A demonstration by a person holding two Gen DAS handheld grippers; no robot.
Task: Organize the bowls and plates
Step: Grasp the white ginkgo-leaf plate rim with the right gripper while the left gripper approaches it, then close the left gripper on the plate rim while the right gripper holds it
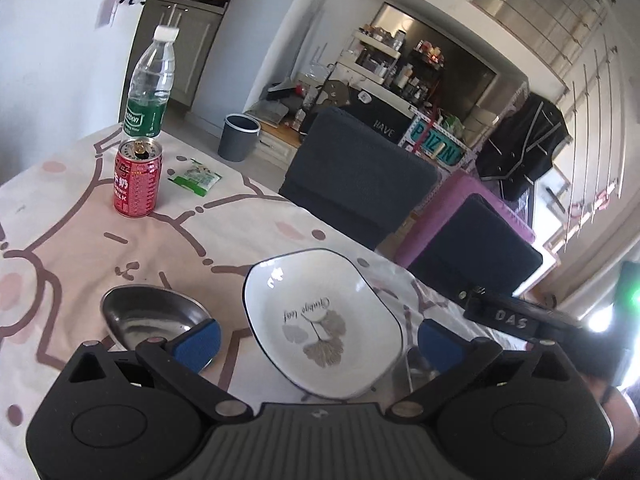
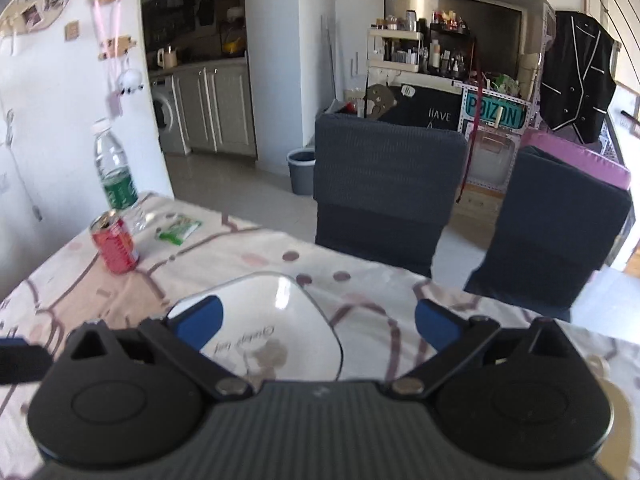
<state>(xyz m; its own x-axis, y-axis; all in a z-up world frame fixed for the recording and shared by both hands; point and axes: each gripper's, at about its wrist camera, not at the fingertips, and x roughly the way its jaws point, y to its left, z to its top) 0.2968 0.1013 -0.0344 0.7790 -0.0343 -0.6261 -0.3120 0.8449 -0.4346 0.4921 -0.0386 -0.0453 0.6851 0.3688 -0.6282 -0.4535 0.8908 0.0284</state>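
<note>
A white plate (image 1: 320,320) with a dark rim and a grey leaf print lies on the patterned tablecloth (image 1: 80,240). My left gripper (image 1: 320,340) is open, its blue pads either side of the plate without touching it. A steel bowl (image 1: 152,316) sits just left of the plate, partly behind the left pad. In the right wrist view the same plate (image 2: 272,320) lies under the left half of my open right gripper (image 2: 318,324). The black body marked "DAS" (image 1: 520,320), to the right of the plate, is the right gripper.
A red can (image 1: 136,178), a water bottle (image 1: 150,88) and a green packet (image 1: 196,178) stand at the far left of the table. Two dark chairs (image 1: 360,176) (image 1: 476,248) line the far edge. A yellowish curved shape (image 2: 616,404) shows at the right, mostly hidden.
</note>
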